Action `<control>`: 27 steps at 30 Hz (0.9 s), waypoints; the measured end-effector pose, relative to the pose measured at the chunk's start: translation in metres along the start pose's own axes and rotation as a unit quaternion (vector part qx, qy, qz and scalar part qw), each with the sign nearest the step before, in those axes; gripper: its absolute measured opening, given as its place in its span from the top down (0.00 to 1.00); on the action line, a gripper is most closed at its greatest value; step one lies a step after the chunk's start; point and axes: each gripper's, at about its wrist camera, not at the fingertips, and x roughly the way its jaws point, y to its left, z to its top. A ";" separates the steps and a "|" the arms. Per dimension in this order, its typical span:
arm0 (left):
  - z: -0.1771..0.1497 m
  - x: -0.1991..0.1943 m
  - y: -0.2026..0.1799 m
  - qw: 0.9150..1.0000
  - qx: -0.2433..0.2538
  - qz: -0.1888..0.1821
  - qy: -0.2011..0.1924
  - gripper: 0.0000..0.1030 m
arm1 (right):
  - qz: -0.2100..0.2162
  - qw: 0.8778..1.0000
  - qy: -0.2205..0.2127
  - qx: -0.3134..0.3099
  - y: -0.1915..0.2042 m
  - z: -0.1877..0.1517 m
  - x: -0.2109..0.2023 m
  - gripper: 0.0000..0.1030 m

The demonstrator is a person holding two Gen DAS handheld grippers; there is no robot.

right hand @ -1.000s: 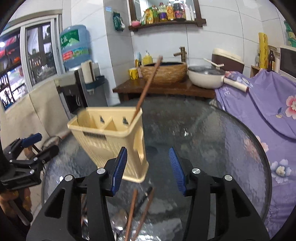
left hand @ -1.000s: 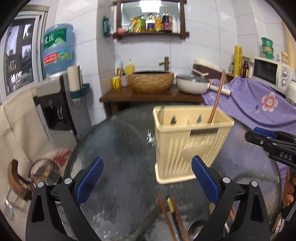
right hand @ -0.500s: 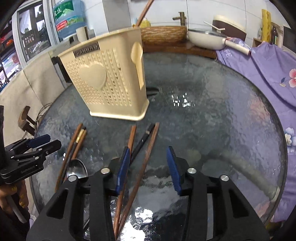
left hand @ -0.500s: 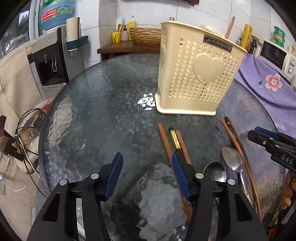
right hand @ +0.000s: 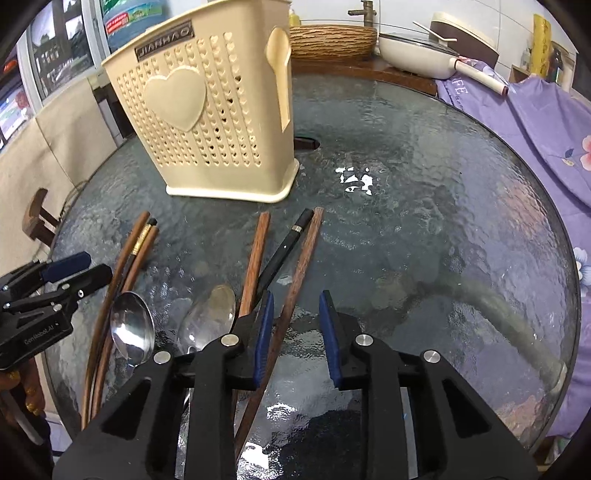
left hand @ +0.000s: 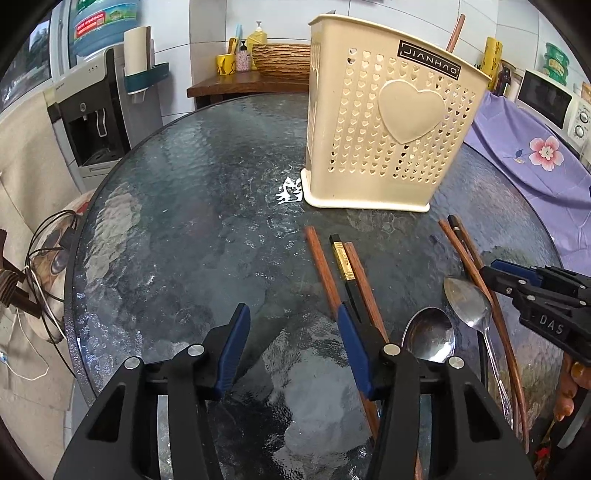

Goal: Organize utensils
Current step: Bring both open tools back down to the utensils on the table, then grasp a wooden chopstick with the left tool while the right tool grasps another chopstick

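Observation:
A cream perforated utensil holder (left hand: 391,122) (right hand: 207,122) stands on the round glass table (left hand: 184,206) (right hand: 443,221), with one brown chopstick (left hand: 456,33) upright in it. In front of it lie several brown and black chopsticks (left hand: 347,266) (right hand: 255,258) and two metal spoons (left hand: 428,332) (right hand: 133,328). My left gripper (left hand: 291,317) (right hand: 74,273) hovers low over the table with its jaws closing on bare glass; the chopsticks lie against its right finger. My right gripper (right hand: 296,306) (left hand: 517,273) is closing, with a brown chopstick (right hand: 299,266) between the pads, close to the left pad.
A water dispenser (left hand: 92,118) and loose cables (left hand: 48,258) are left of the table. A purple flowered cloth (left hand: 535,162) (right hand: 535,122) borders the right rim. Behind stand a wooden side table with a woven basin (right hand: 332,37), a white pan (right hand: 413,48) and a microwave (left hand: 550,99).
Both grippers have dropped toward the table and tipped downward. Both pairs of jaws have narrowed. The right gripper now straddles a brown chopstick.

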 end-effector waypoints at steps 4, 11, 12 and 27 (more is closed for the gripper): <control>0.002 0.000 -0.003 1.000 0.006 -0.002 0.001 0.53 | -0.013 1.000 0.000 -0.012 0.004 0.000 0.002 0.78; 0.004 0.003 -0.008 1.000 0.013 -0.003 0.005 0.55 | -0.023 0.999 0.001 -0.024 0.004 -0.002 0.002 0.81; 0.004 0.004 -0.008 1.000 0.012 -0.005 0.007 0.56 | -0.024 0.999 0.001 -0.025 0.004 -0.002 0.002 0.81; 0.015 0.015 -0.017 0.999 0.032 0.013 0.015 0.61 | -0.020 1.000 0.009 -0.022 -0.008 0.003 0.005 0.87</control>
